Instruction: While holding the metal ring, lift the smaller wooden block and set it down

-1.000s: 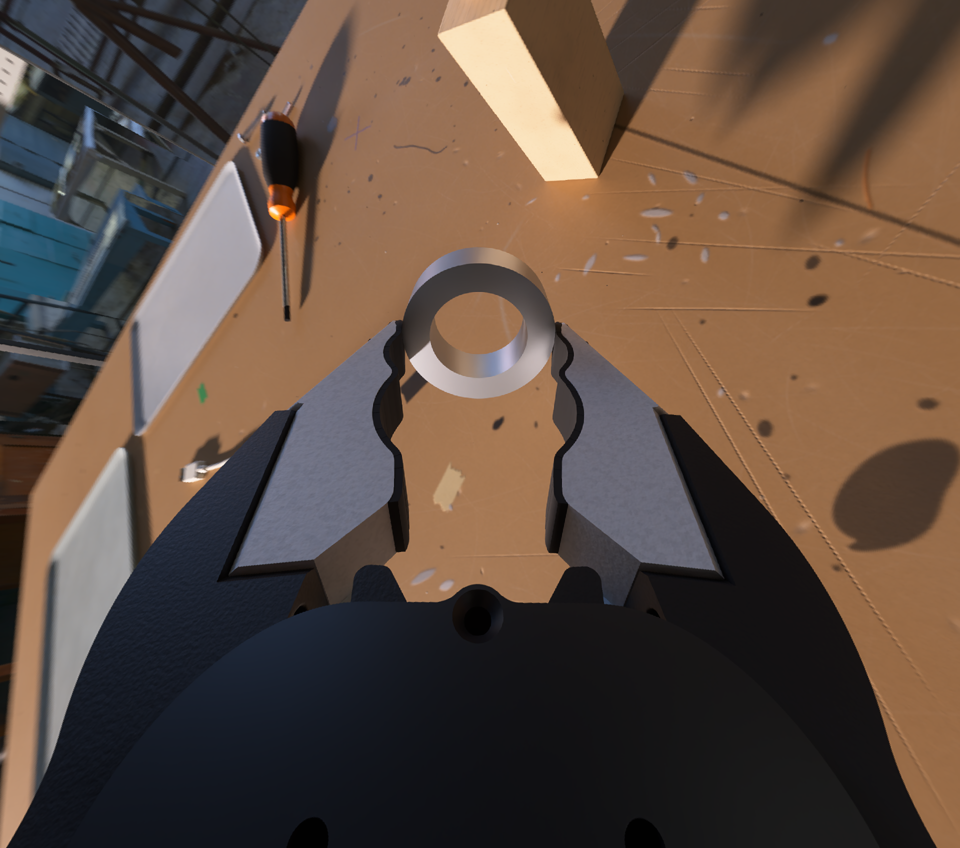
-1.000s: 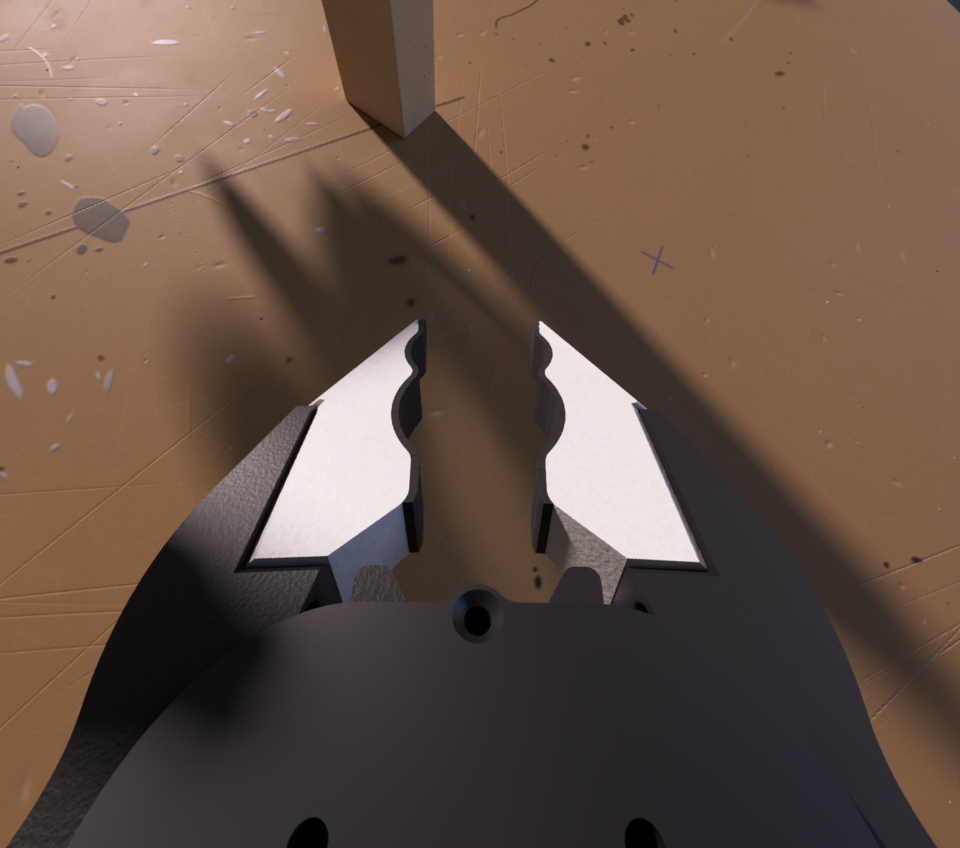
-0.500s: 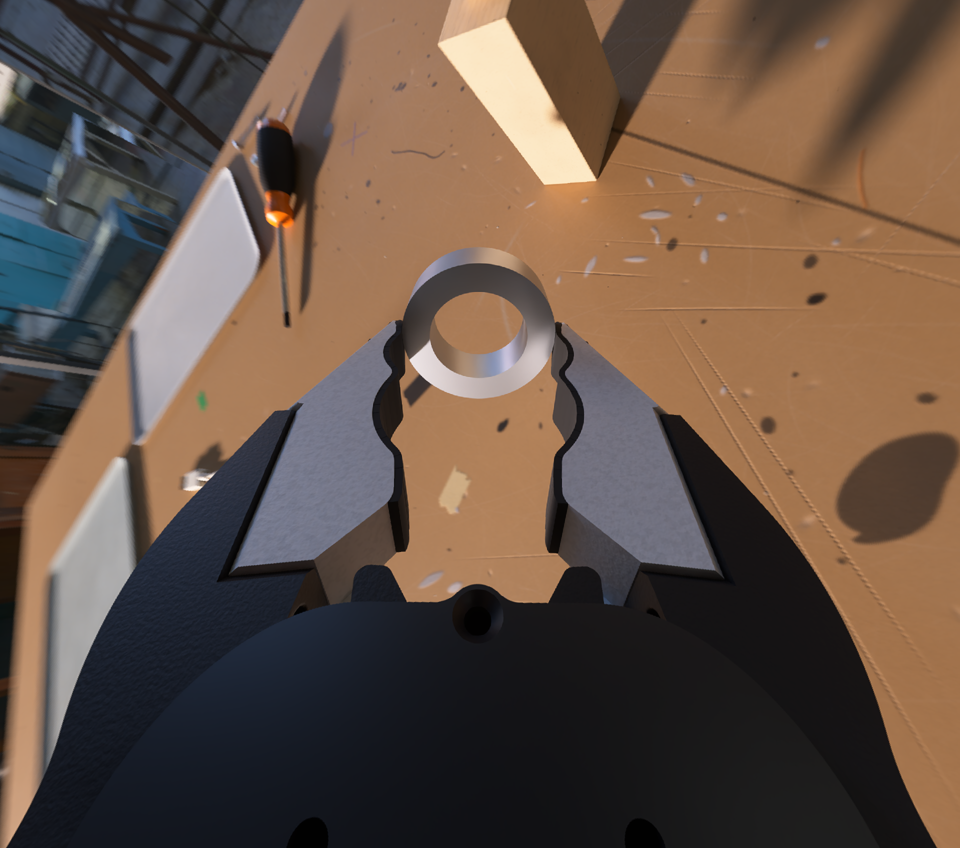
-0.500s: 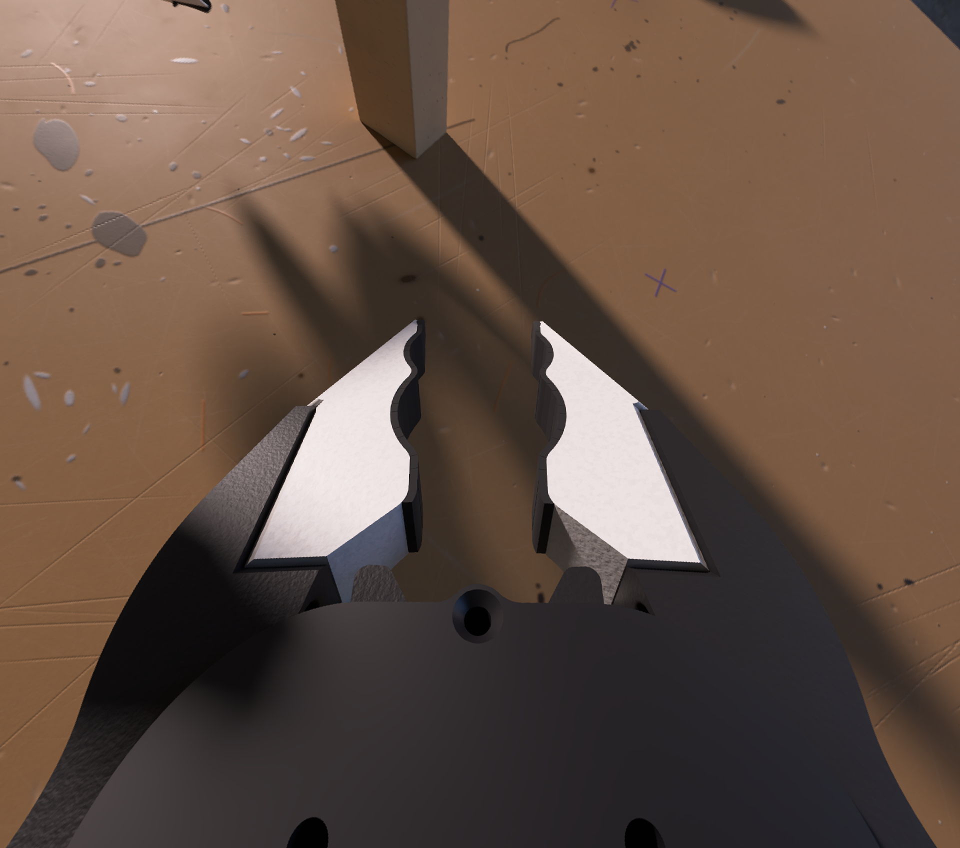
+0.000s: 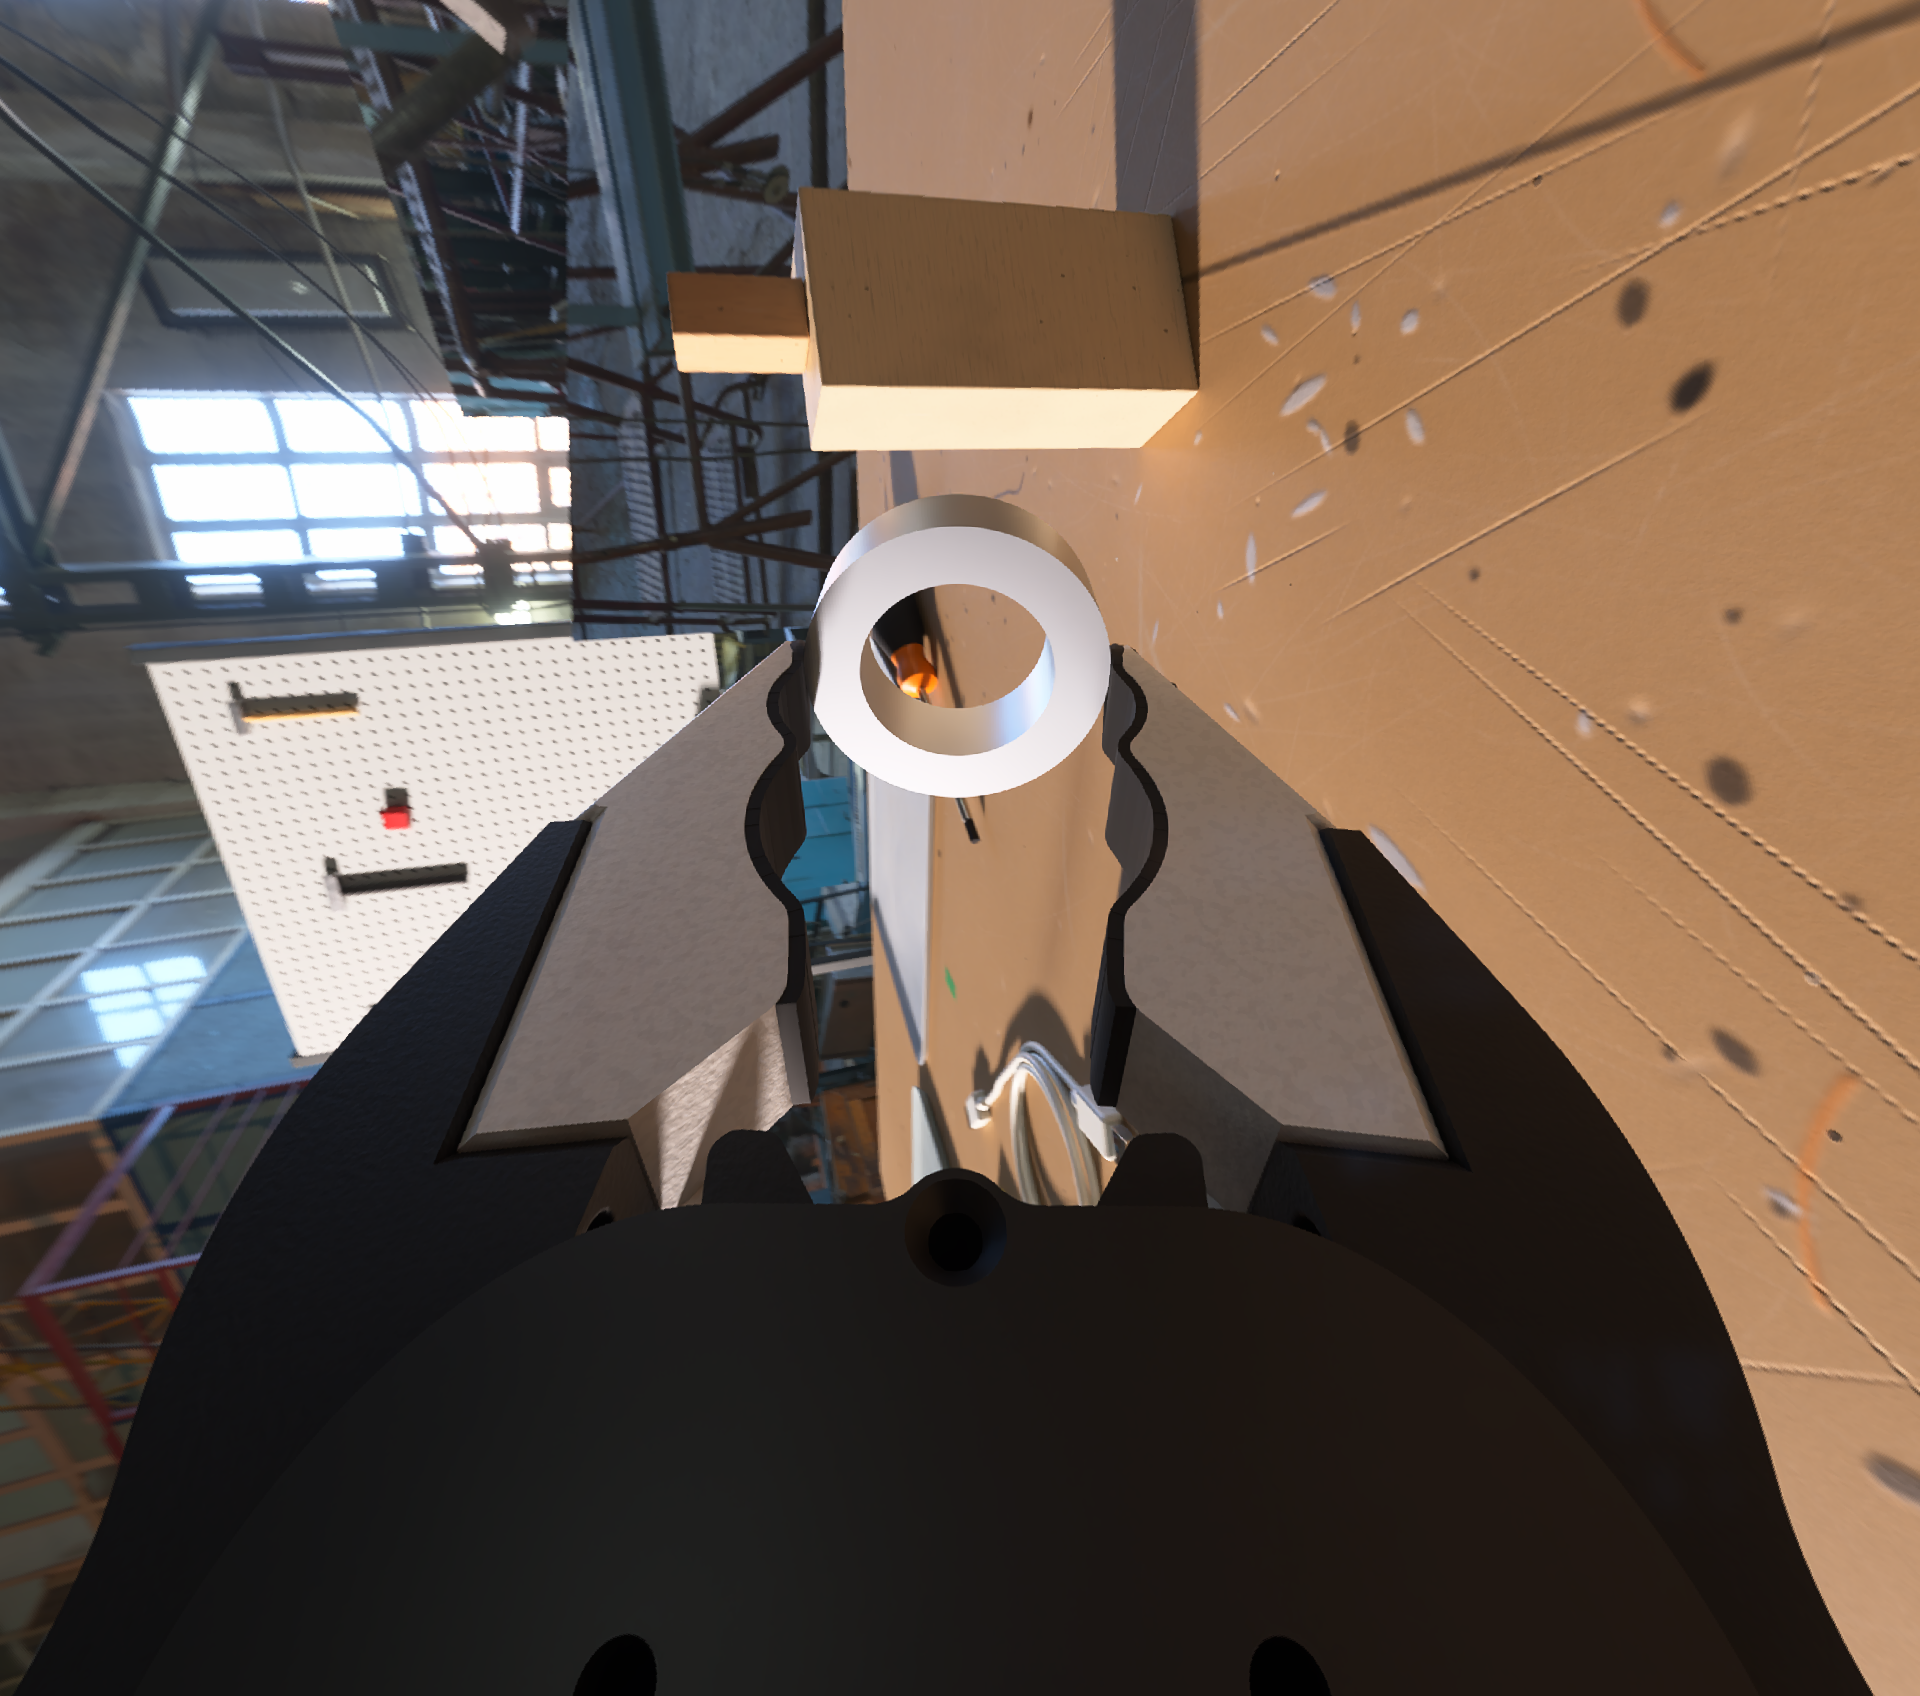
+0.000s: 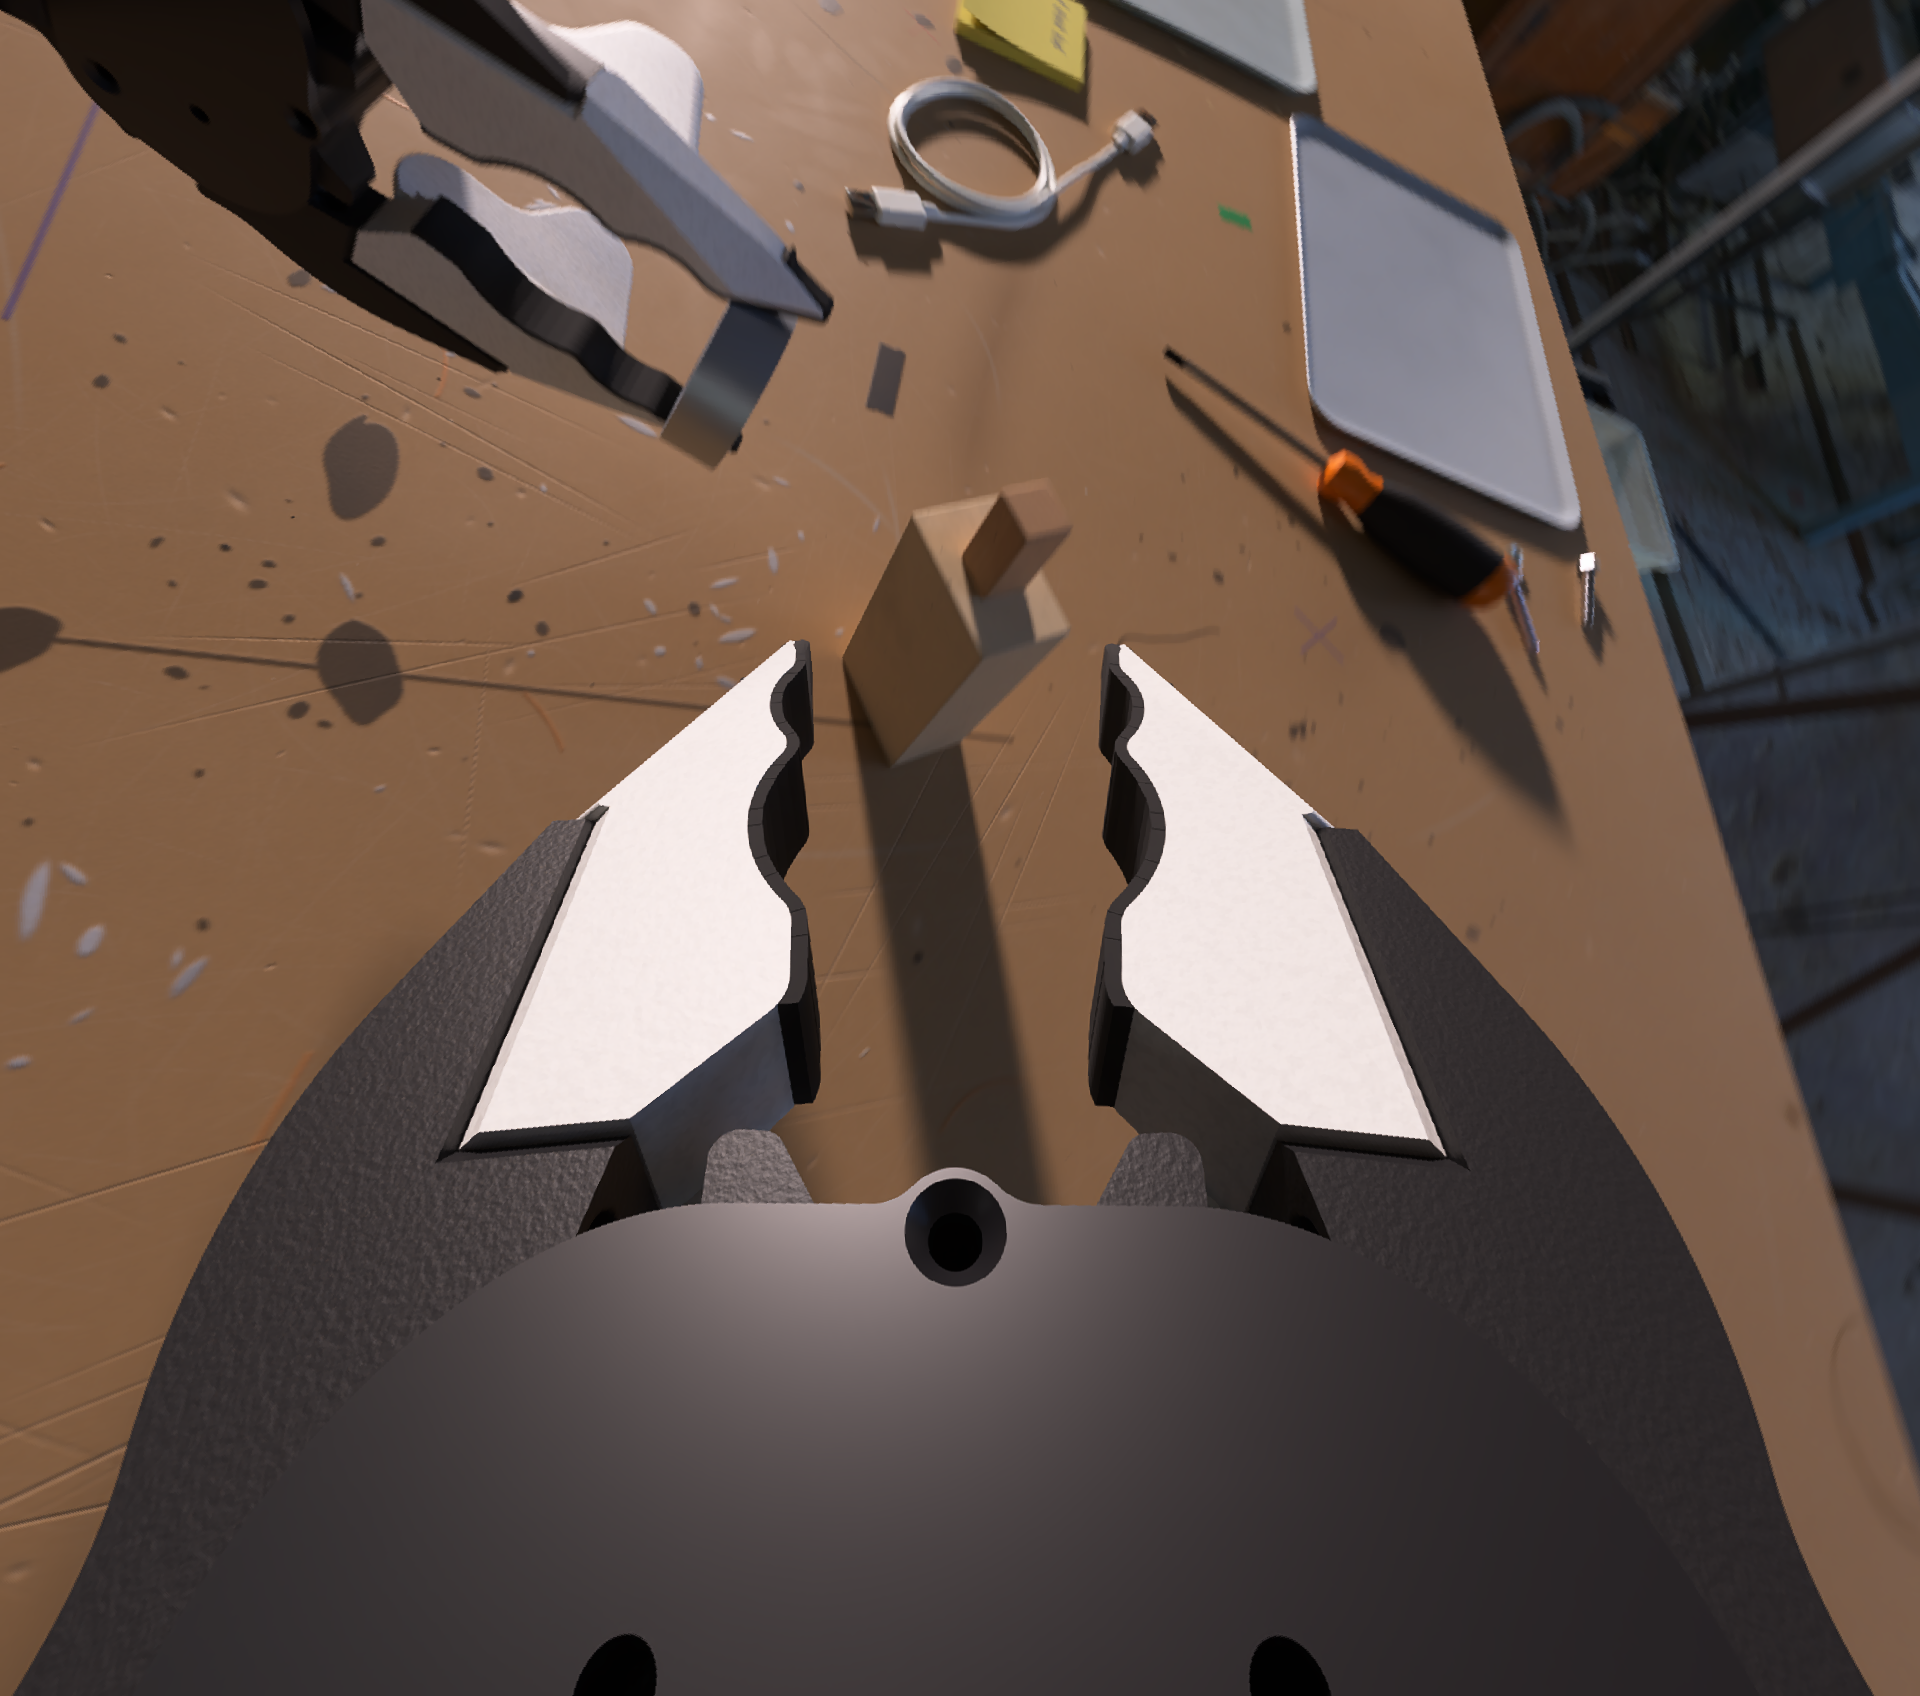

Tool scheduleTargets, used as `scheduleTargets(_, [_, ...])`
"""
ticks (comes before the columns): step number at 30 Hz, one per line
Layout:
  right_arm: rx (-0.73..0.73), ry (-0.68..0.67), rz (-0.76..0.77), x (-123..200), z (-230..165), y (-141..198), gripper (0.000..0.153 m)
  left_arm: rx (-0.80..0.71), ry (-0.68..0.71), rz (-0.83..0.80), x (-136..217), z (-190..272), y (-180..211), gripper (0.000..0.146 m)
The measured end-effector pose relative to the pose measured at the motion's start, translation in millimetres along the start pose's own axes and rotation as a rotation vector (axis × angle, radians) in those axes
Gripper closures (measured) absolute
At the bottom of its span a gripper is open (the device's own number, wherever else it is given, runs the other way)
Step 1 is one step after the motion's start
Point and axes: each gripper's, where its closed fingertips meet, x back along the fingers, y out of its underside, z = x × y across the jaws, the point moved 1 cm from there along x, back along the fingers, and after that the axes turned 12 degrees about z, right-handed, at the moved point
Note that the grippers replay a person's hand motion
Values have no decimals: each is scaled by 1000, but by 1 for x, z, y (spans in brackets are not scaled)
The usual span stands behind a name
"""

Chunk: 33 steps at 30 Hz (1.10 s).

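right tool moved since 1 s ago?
Yes. The right tool has backed off and risen: the larger wooden block, earlier near the top of its view, now sits mid-frame, with trays and cable newly visible.

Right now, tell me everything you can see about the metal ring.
The ring is a short, thick-walled band of smooth, pale grey metal with a wide round bore. The left gripper holds it off the table, one fingertip pressing on each side of its outer wall; nothing else touches it. In the left wrist view its bore faces the camera. In the right wrist view it shows edge-on, left of the wooden blocks.
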Motion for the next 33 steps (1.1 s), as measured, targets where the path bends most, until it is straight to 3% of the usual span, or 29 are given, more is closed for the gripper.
scheduleTargets(5, [99, -158, 11, -26, 11, -16, 104, -54, -24, 32, -2, 0, -4, 89])
scheduleTargets(18, [103, -461, -131, -60, 18, 8, 134, -81, -43, 74, -4, 2, -2, 89])
scheduleTargets(33, [36, -435, -37, -60, 17, 8, 138, -51, -56, 80, -5, 3, -1, 89])
